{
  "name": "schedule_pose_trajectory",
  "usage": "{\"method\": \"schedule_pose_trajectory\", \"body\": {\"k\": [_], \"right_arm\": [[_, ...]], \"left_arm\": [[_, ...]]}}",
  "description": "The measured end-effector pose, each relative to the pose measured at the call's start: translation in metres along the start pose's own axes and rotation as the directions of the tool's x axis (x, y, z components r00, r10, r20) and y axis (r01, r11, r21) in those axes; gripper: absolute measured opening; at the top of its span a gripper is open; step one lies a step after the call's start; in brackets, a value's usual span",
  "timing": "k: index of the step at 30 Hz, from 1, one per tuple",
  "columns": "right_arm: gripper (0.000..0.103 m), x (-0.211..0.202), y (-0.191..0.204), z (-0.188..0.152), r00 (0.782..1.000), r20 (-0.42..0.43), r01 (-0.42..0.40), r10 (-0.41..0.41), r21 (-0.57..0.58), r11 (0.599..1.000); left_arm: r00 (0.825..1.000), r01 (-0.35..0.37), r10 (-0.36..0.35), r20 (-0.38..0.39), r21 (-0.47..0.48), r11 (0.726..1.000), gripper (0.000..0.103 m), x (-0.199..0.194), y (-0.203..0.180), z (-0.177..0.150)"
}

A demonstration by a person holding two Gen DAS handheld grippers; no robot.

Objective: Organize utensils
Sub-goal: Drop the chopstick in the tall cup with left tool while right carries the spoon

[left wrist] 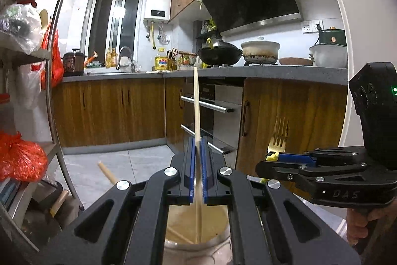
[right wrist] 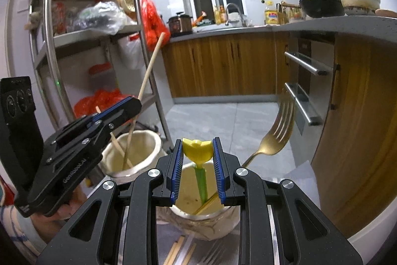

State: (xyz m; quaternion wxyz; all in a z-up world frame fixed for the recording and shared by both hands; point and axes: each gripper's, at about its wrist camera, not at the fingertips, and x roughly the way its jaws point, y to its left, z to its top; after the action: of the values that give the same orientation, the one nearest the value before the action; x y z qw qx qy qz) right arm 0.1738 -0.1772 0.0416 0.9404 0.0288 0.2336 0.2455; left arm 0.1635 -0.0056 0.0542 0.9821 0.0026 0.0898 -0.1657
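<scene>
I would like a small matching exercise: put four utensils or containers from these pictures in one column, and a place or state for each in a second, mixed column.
1. chopstick
2. yellow-topped utensil
3. gold fork
4. left jar

a. leaning in the right jar, not gripped
b. between the left hand-held gripper fingers
c. holds chopsticks
d. between the right hand-held gripper fingers

Pairs: 1-b, 2-d, 3-a, 4-c

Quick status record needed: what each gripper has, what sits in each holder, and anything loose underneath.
left gripper: shut on a chopstick, its lower end inside the left holder
right gripper: closed on a yellow-topped utensil with a green stem, over the right holder
left holder contents: a second chopstick
right holder contents: gold fork, leaning right
loose: chopsticks lying in front of the right holder
</scene>
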Motion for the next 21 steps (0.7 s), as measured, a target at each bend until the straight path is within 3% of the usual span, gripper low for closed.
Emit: {"method": "schedule_pose_trajectory", "body": {"k": [18, 21], "right_arm": [[0.025, 0.015, -0.001, -0.008, 0.999, -0.035, 0.001, -0.001, -0.002, 1.0], [0.025, 0.018, 0.002, -0.011, 1.0, -0.006, 0.008, -0.009, -0.02, 1.0]], "left_arm": [[0.999, -0.01, 0.011, -0.034, 0.013, 1.0, 0.006, -0.012, -0.003, -0.004], [0.998, -0.022, 0.022, -0.052, 0.007, 1.0, 0.021, -0.022, -0.003, -0.005]]}}
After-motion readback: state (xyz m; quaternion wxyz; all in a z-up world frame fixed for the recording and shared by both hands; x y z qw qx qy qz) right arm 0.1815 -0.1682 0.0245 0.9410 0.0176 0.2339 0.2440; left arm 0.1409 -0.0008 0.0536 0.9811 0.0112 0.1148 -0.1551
